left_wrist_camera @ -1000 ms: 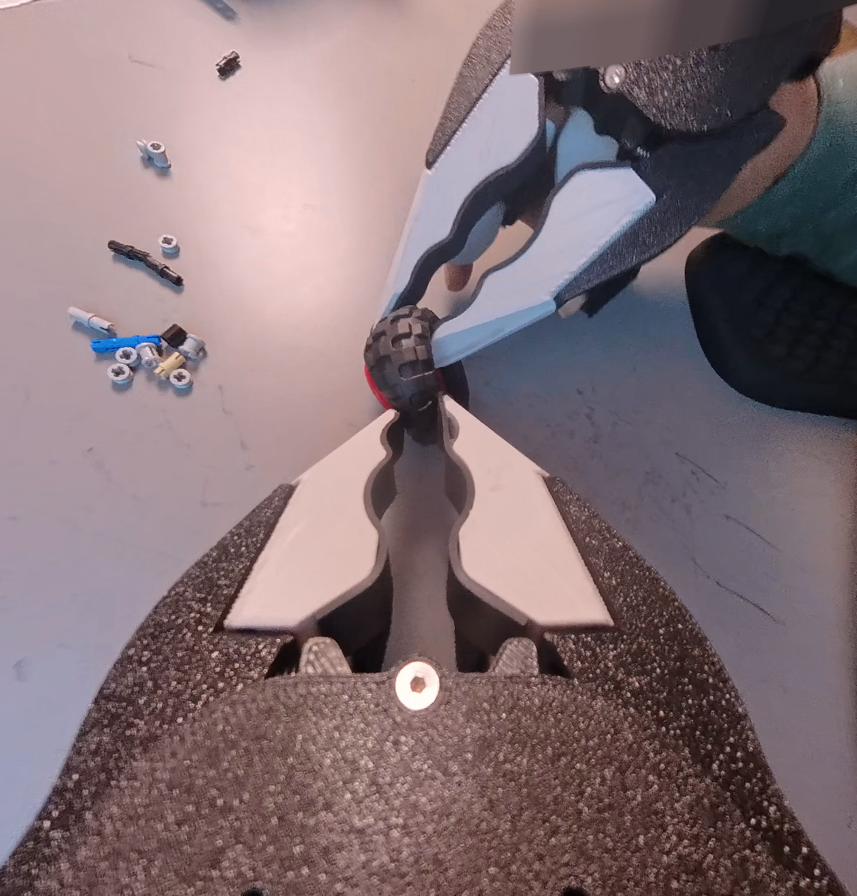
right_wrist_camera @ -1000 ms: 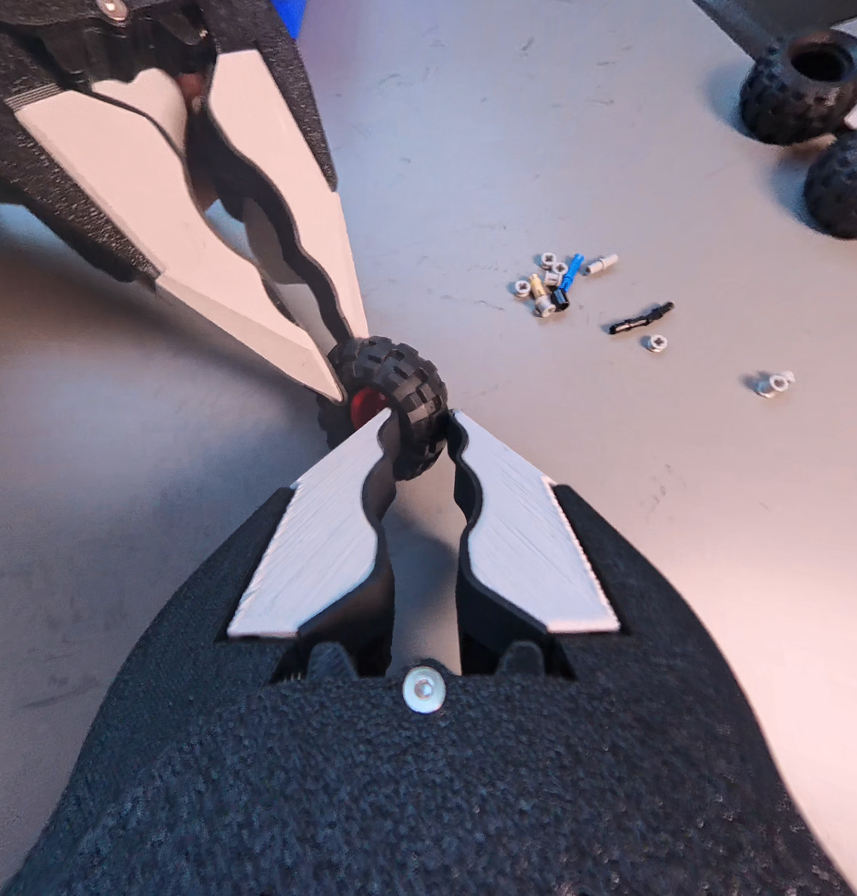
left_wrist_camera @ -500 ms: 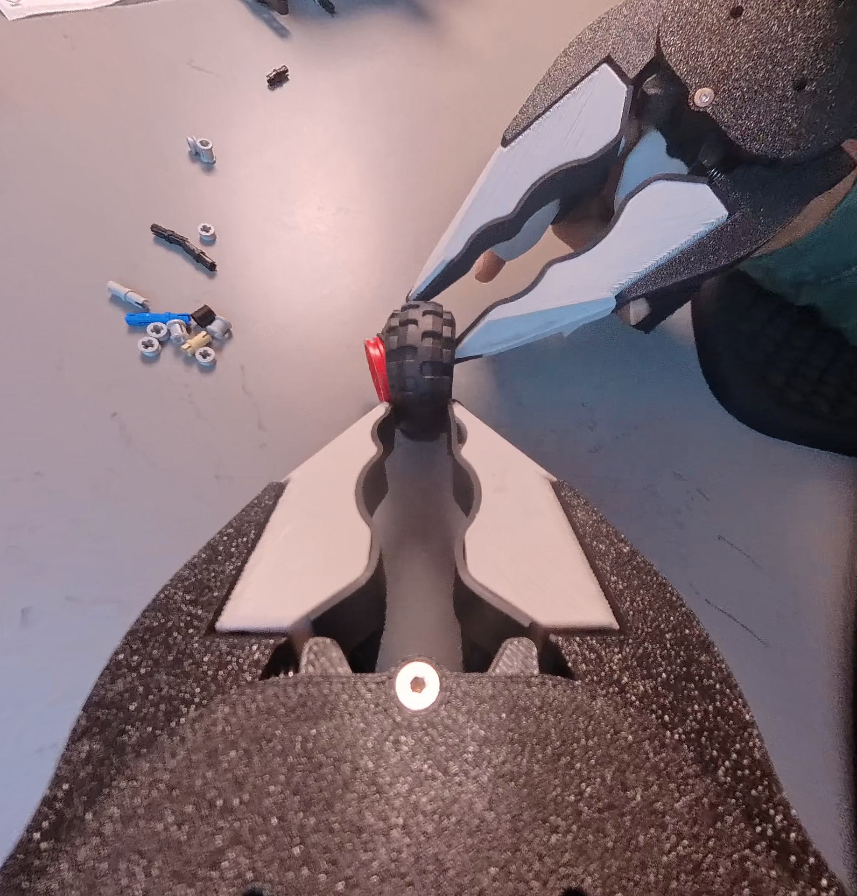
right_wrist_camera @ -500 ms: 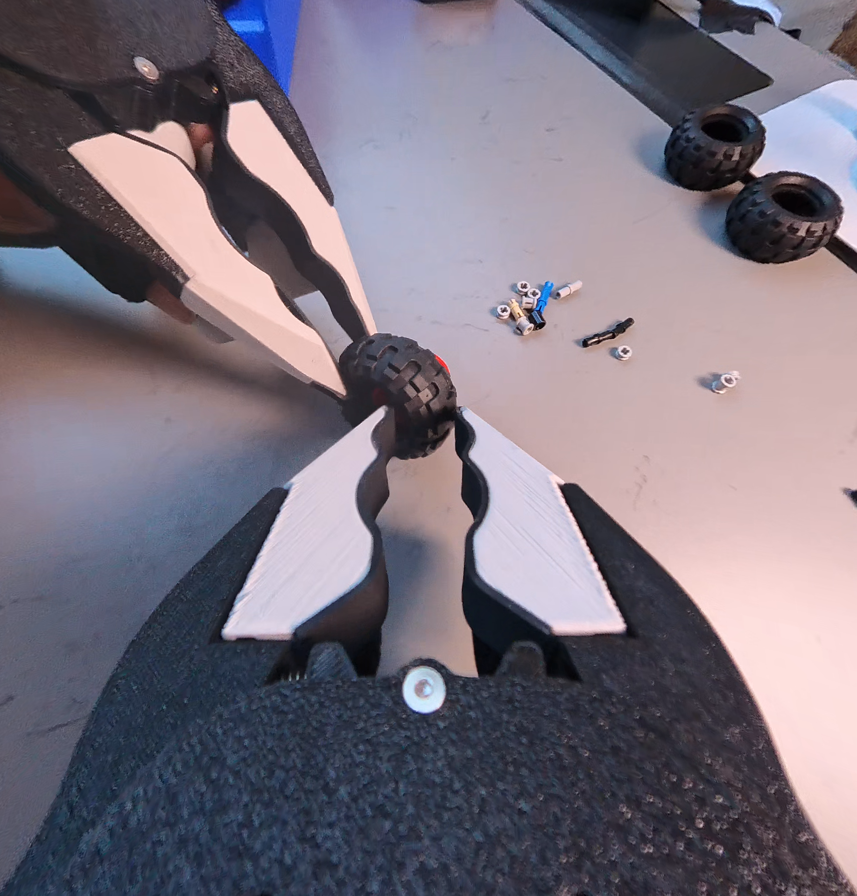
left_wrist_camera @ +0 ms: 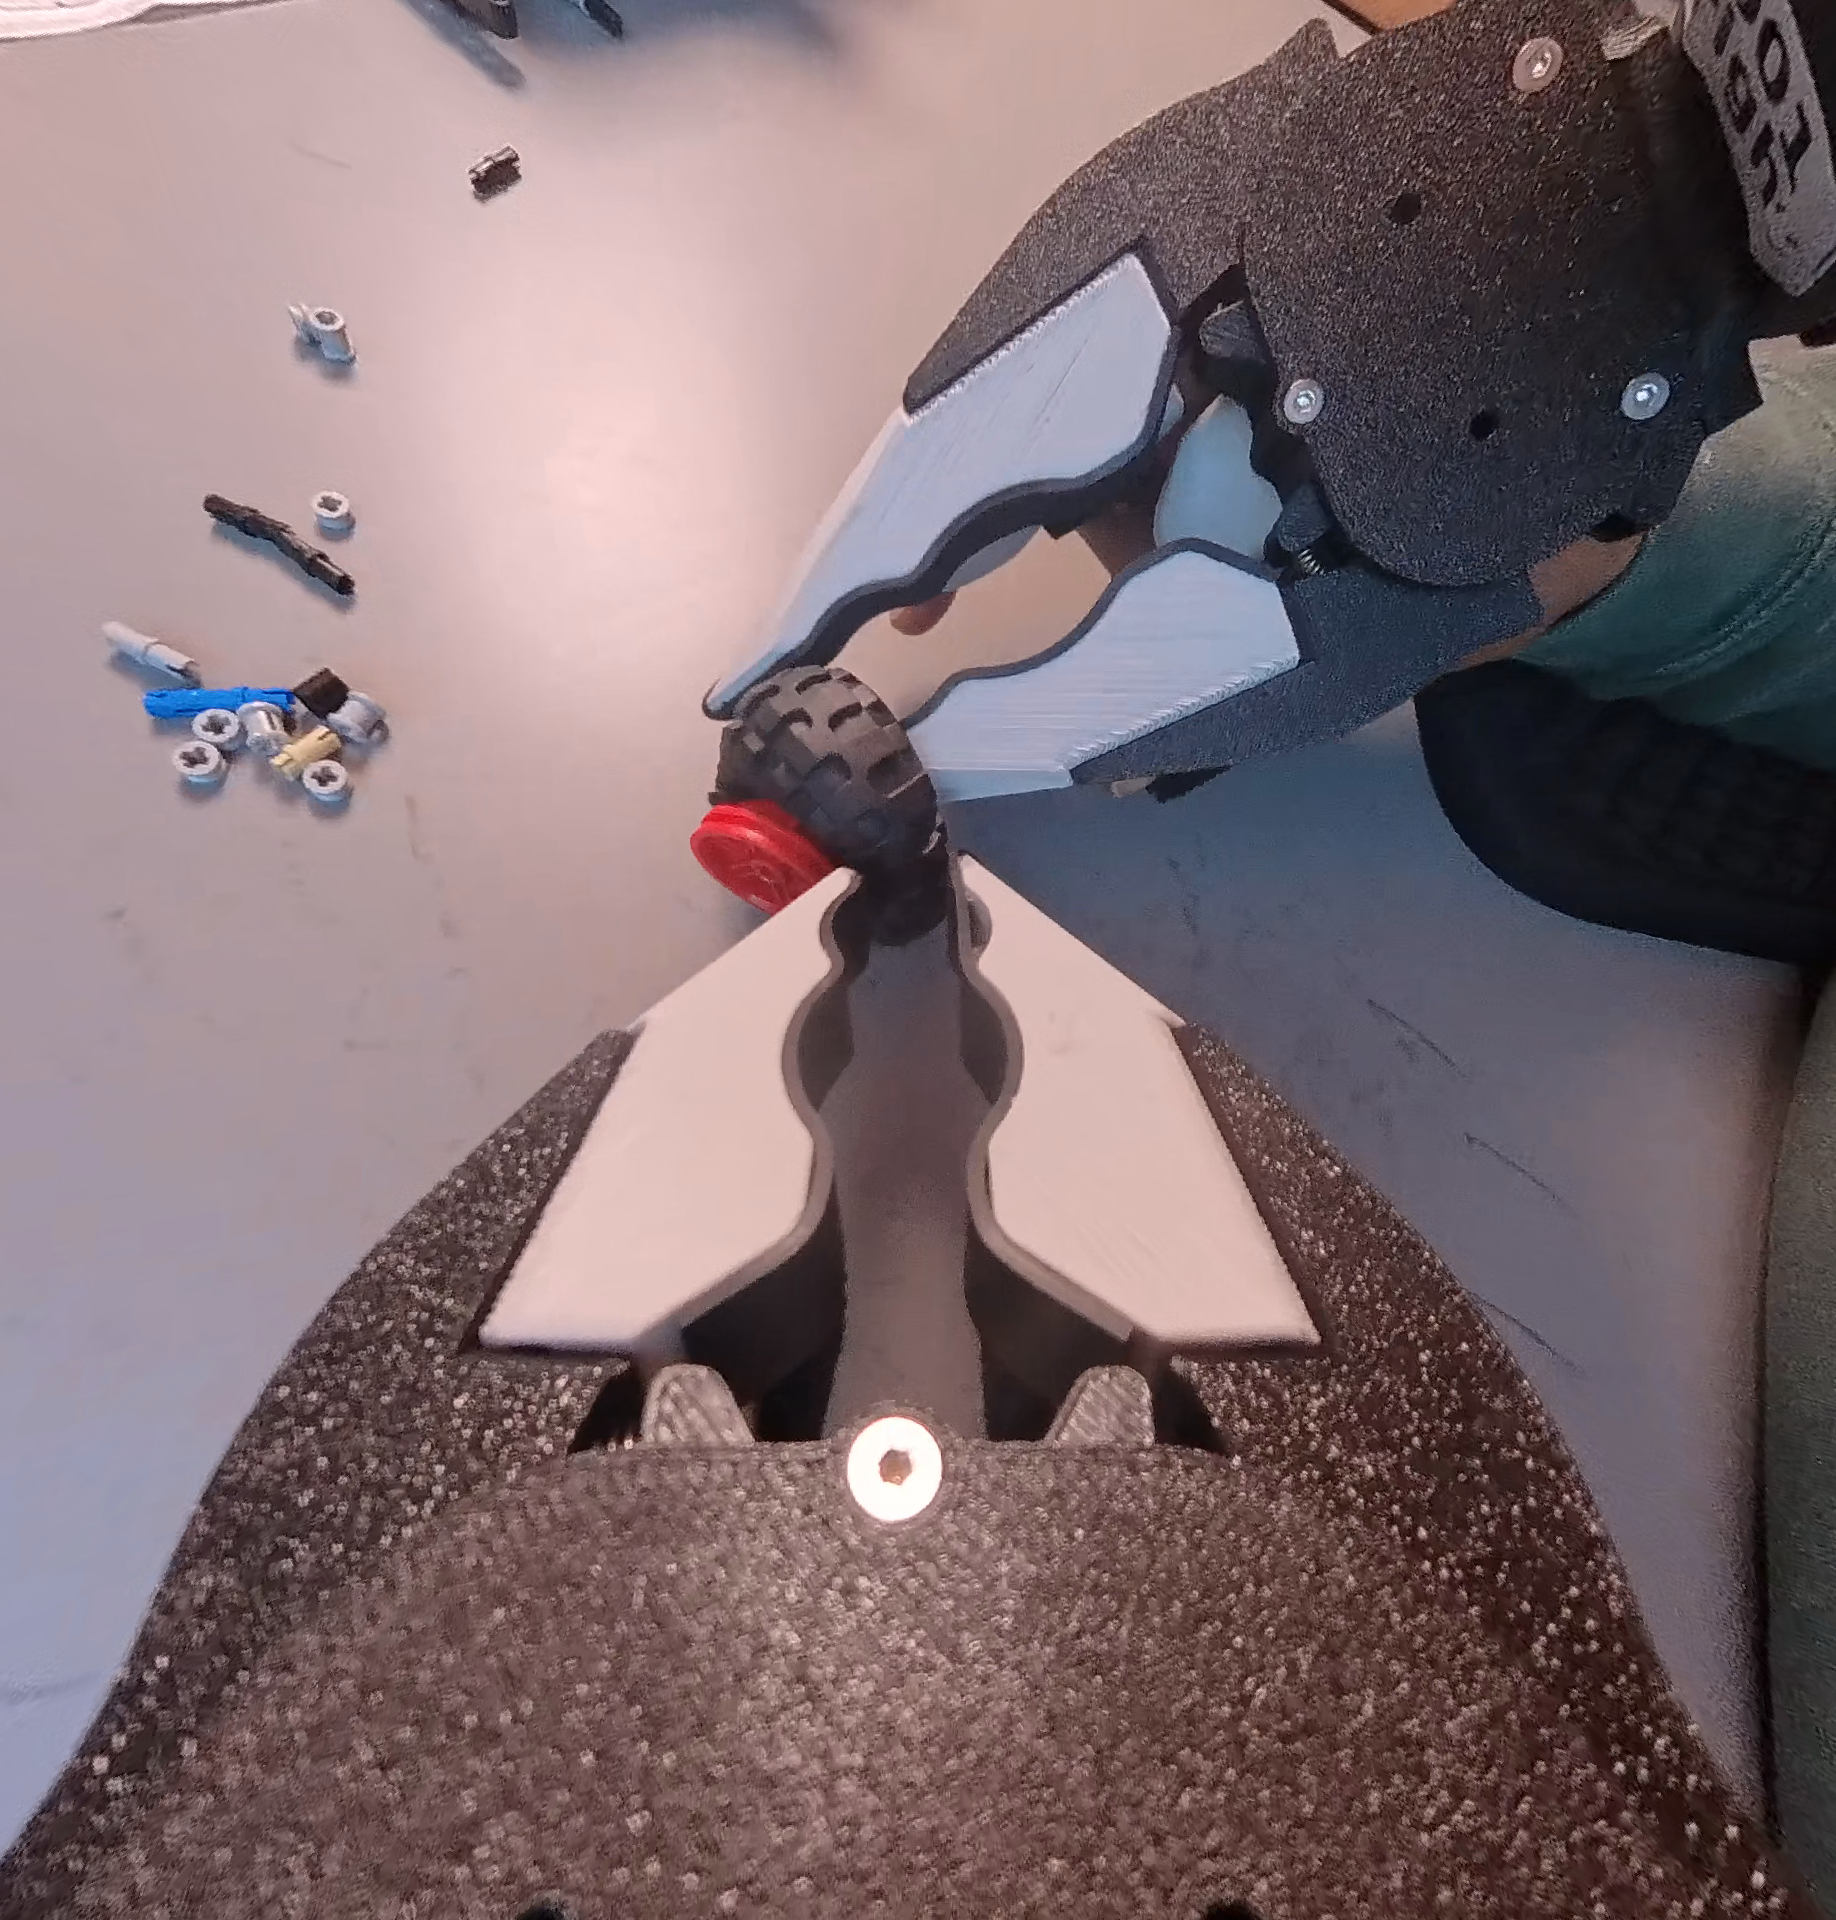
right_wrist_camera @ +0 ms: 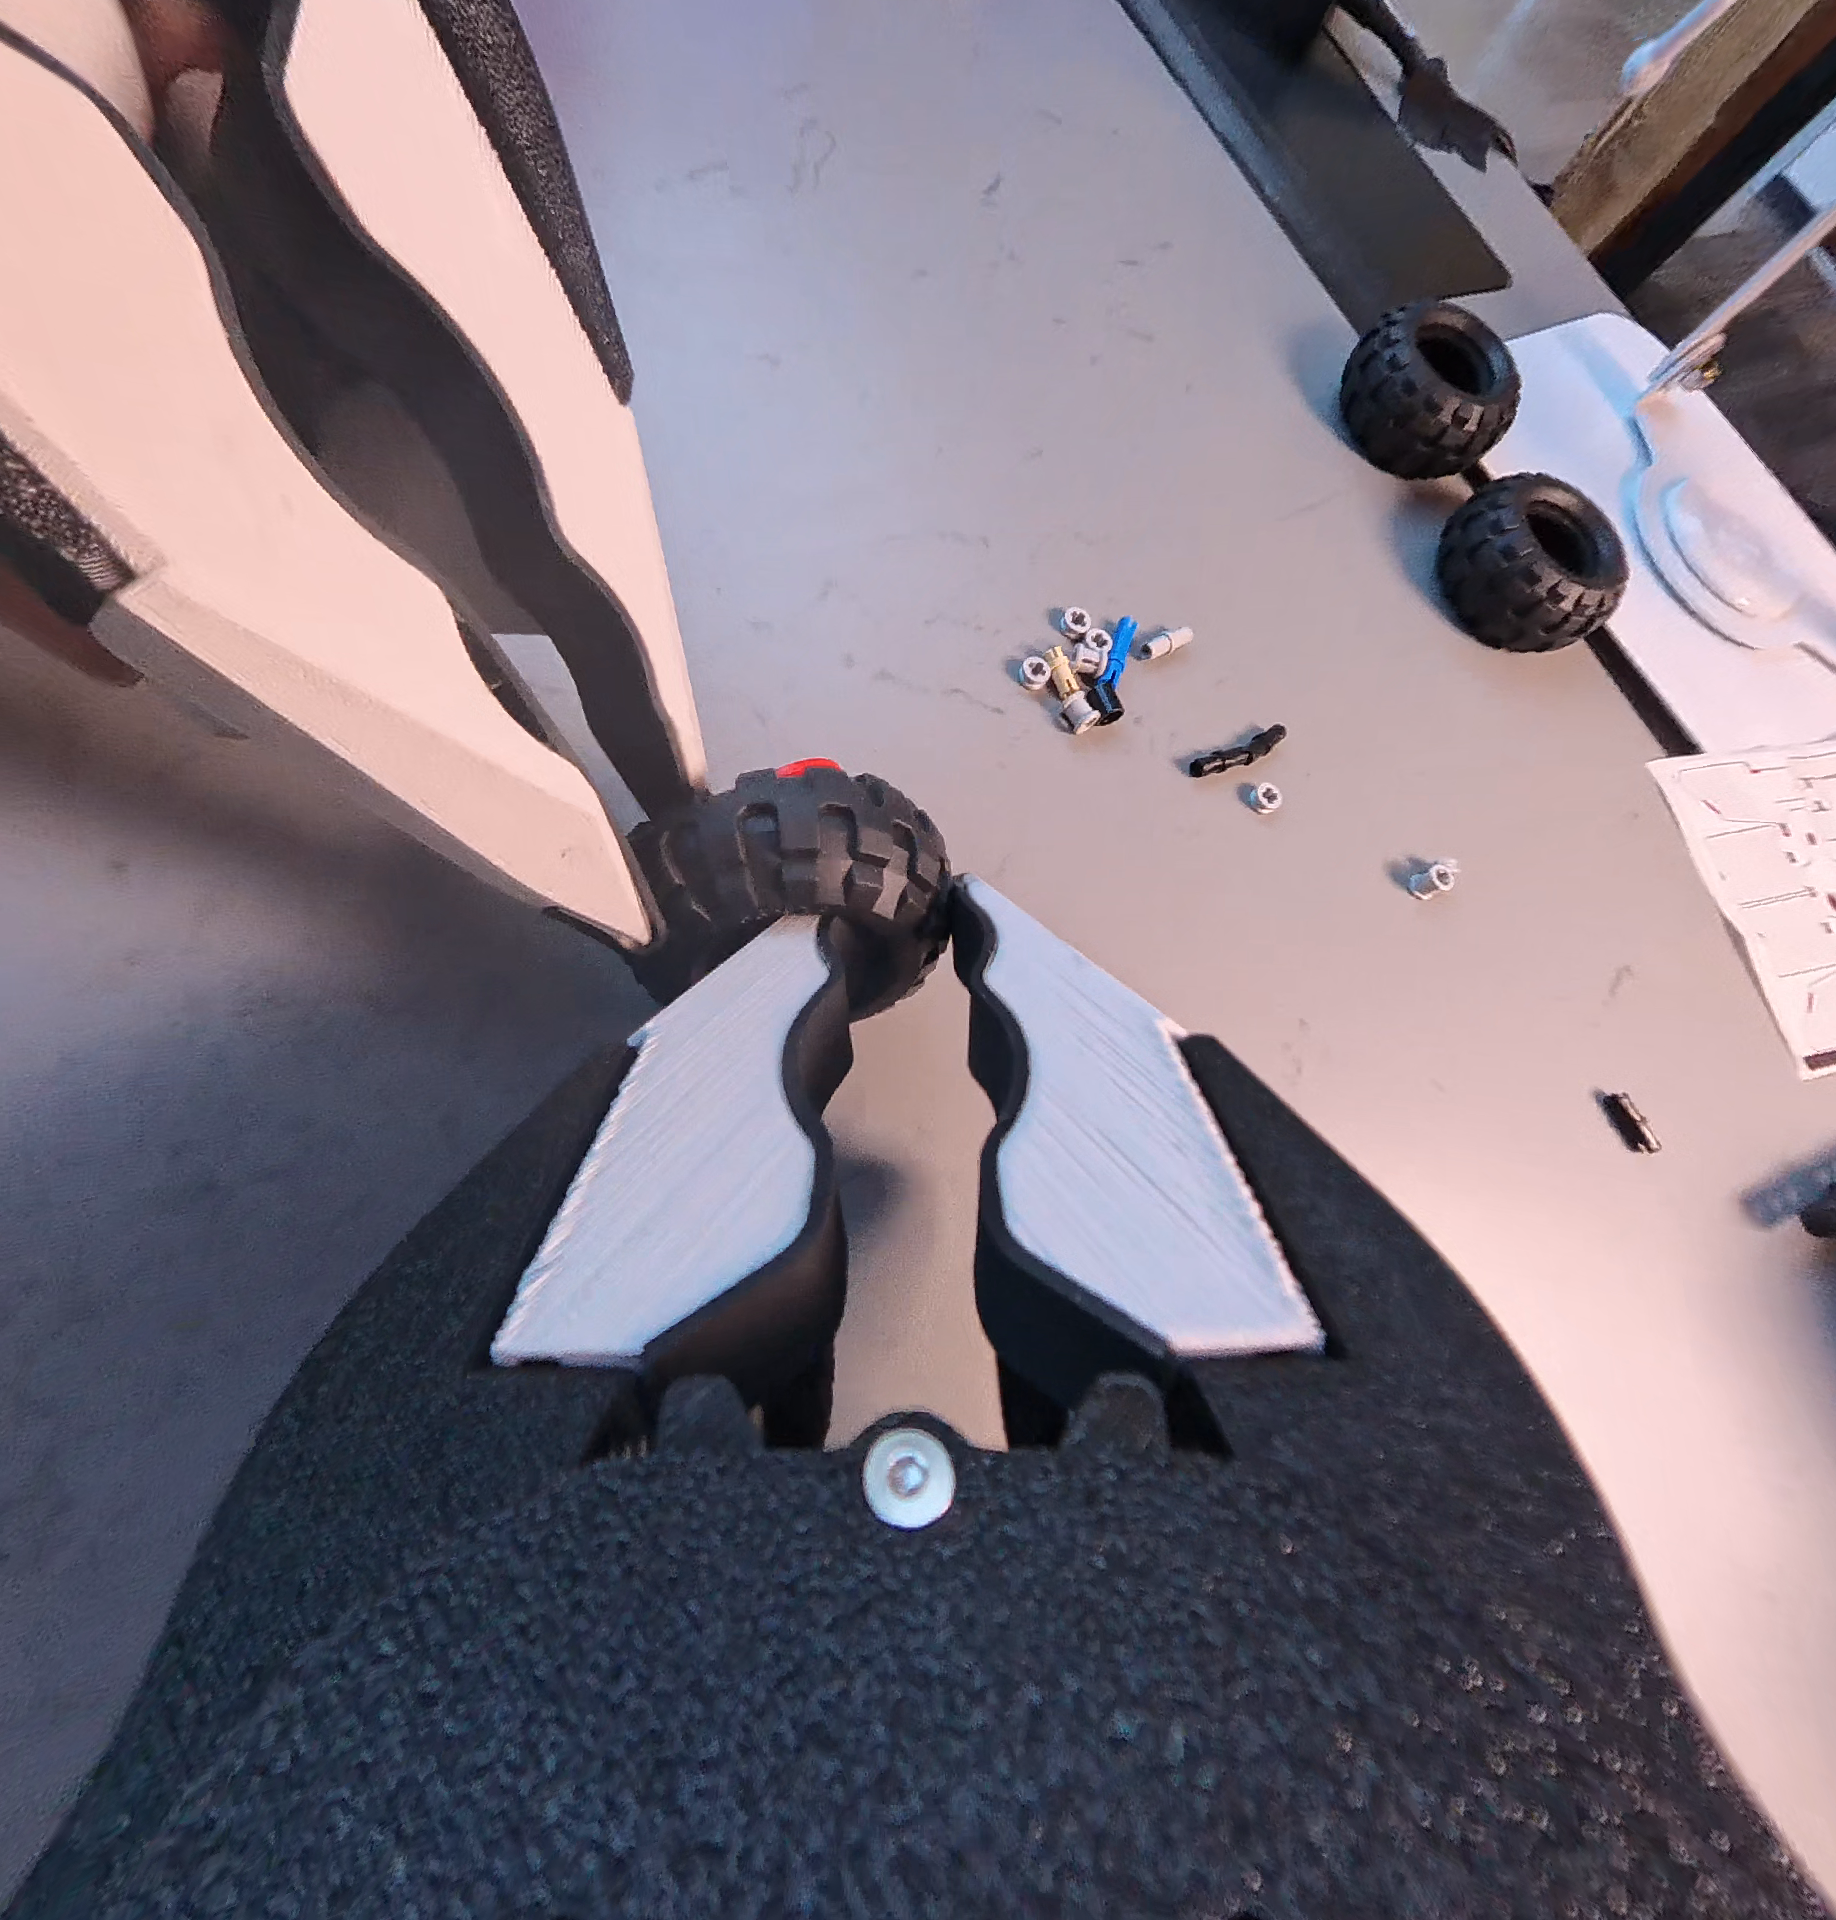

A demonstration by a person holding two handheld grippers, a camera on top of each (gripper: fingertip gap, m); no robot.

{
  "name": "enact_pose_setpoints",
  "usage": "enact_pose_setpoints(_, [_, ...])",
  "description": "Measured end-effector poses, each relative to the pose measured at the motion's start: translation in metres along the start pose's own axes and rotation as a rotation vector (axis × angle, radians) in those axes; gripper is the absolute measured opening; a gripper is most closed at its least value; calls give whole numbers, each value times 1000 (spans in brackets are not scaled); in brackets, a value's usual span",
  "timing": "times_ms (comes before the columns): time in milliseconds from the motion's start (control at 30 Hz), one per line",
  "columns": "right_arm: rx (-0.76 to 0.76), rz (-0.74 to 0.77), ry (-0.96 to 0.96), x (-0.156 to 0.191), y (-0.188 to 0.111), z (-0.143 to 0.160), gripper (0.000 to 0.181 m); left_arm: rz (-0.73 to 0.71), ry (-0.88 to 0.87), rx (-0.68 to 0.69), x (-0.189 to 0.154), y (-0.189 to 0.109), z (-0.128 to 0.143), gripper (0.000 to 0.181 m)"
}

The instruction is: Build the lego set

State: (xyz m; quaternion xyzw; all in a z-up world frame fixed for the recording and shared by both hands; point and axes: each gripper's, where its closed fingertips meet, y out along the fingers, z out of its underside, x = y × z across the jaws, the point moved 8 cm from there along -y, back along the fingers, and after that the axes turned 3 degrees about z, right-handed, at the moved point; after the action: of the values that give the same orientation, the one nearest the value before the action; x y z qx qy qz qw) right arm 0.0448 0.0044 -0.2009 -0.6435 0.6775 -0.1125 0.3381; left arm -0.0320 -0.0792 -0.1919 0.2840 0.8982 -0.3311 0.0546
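The tyre (left_wrist_camera: 826, 774), a small black knobbly one with a red hub (left_wrist_camera: 758, 852) poking out of one side, sits pinched between my two tools above the grey desk (left_wrist_camera: 581, 416). There is one such wheel in my grip.

Taking the tyre as the landmark and going left to right in my left wrist view: well to its left lies a cluster of small pieces (left_wrist_camera: 259, 722), among them one blue pin, one tan piece, one black piece and several grey bushes. Beyond that cluster lie one black axle (left_wrist_camera: 275, 543) with a single grey bush beside it, one more grey piece (left_wrist_camera: 324, 330), and one short black connector (left_wrist_camera: 494, 169) farthest off. My left tool (left_wrist_camera: 898, 894) comes up from just below the tyre, its fingers closed to a narrow gap on the tyre's lower edge. My right tool (left_wrist_camera: 815, 717) comes in from the tyre's upper right, fingers spread a little wider and closed on the tread from both sides.

In my right wrist view the same tyre (right_wrist_camera: 800, 857) sits at the tips of my right tool (right_wrist_camera: 888, 909), one finger under the tread and the other against its flank. Far to the tyre's right lie two larger loose tyres (right_wrist_camera: 1428, 390), side by side near the desk's edge, and a printed sheet (right_wrist_camera: 1787, 894) nearer to me.
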Motion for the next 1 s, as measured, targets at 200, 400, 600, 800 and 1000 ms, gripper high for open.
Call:
enact_pose_setpoints(200, [-173,-78,-34,-10,-17,4,15,205,0,-132,-2,-18,-4,30])
enact_pose_setpoints(400, [-405,-137,24,-22,-45,0,15,312,-170,-347,16,-40,-12,36])
enact_pose_setpoints(600, [-428,-105,-40,-13,-47,-6,14,393,-181,-305,0,-25,-14,12])
enact_pose_setpoints(800, [-518,-215,24,-12,-58,-10,14,342,-154,-294,2,-26,-12,0])
enact_pose_setpoints(1000, [-501,-139,-16,-19,-59,-5,14,432,-266,-404,5,-38,-19,0])
